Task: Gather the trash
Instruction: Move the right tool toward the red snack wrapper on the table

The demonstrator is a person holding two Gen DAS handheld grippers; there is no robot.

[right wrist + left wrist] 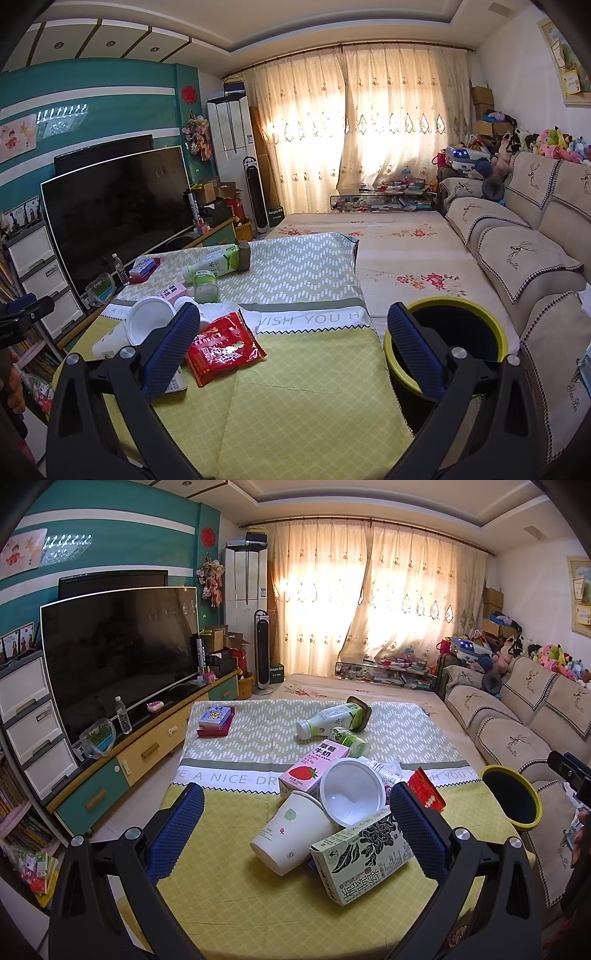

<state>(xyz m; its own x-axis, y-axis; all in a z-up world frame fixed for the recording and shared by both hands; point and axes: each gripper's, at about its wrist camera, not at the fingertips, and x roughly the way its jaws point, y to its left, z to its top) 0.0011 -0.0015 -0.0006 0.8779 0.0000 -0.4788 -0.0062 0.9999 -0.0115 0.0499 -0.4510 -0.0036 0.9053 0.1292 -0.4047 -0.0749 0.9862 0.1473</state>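
Note:
A heap of trash lies on the cloth-covered table [229,904]: a paper cup [291,830] on its side, a green tea carton [364,860], a white plastic bowl [352,792], a pink strawberry milk carton [314,771], a red snack wrapper [221,347] and two green bottles [332,718]. My left gripper [295,805] hovers open just before the cup and carton, holding nothing. My right gripper [293,321] is open and empty, its left finger near the wrapper, its right finger over the yellow-rimmed black bin [454,325] beside the table.
A small stack of boxes [216,720] sits at the table's far left. A TV [122,653] on a low cabinet runs along the left. A sofa [524,258] and flowered mat [406,251] lie to the right.

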